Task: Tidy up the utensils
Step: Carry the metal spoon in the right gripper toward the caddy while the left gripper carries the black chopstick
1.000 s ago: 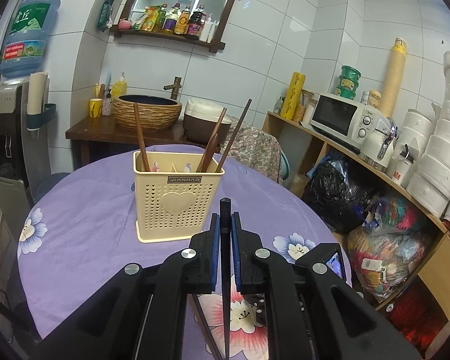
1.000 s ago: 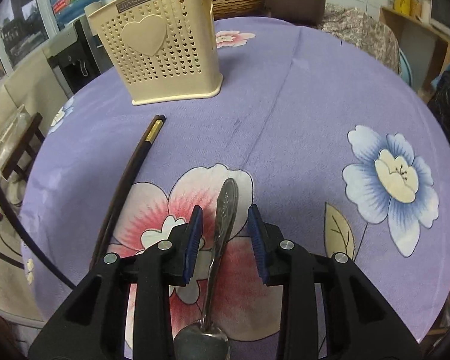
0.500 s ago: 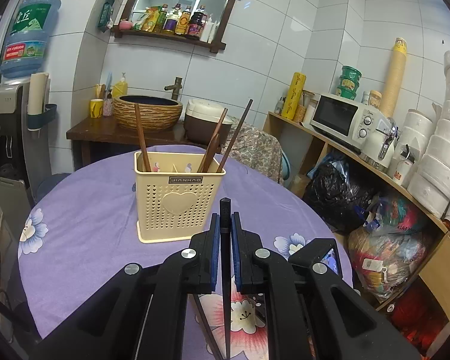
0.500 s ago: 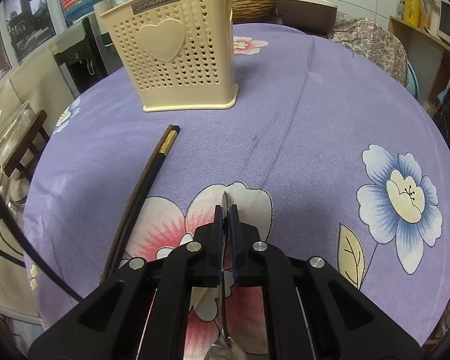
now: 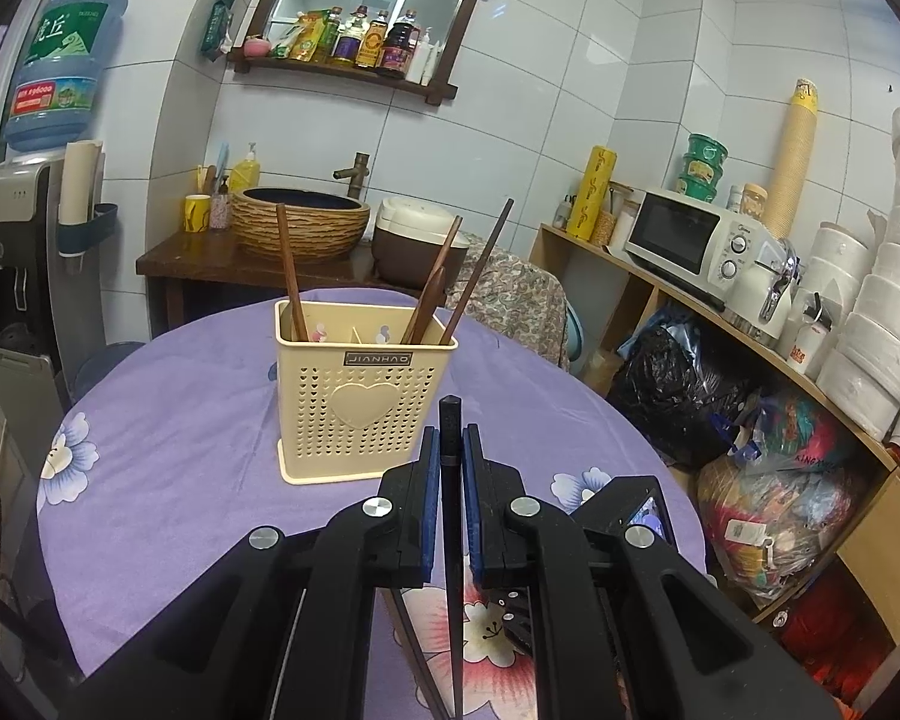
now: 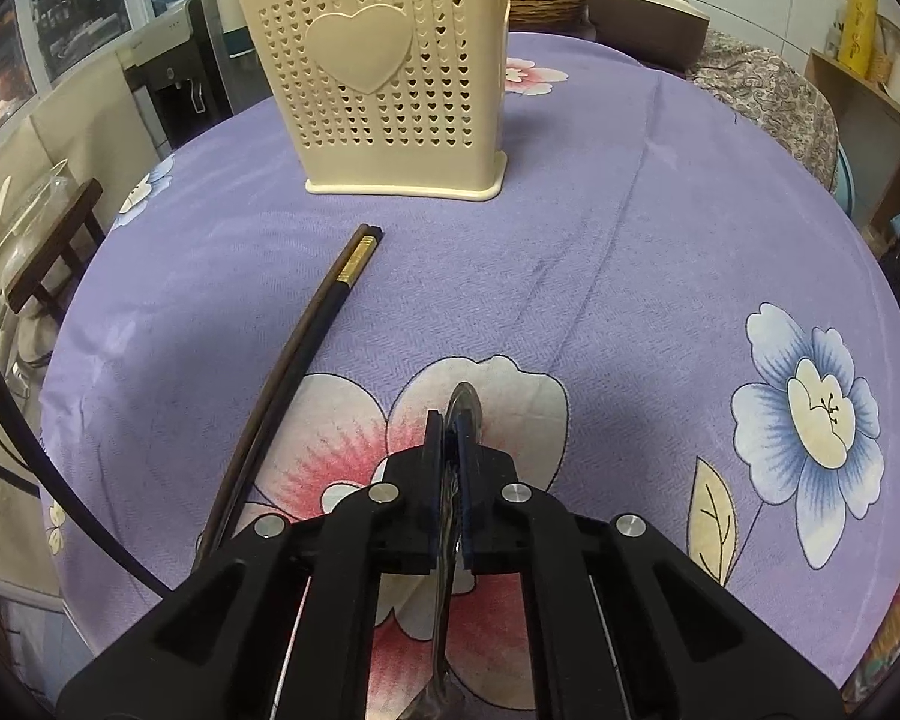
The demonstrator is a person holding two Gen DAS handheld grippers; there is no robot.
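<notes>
The right gripper is pinched on the spoon, pads pressed against its handle; the handle end pokes out ahead of the fingertips and the bowl hangs back under the gripper, so its long axis runs along the fingers toward the holder. To do this well, I think one should lift straight up first, keep the pinch firm so the thin handle does not swivel, then bring it over a free slot. The left gripper is closed on a dark chopstick, also along the fingers. One more chopstick lies on the cloth, pointing at the holder, which stands near the far edge
</notes>
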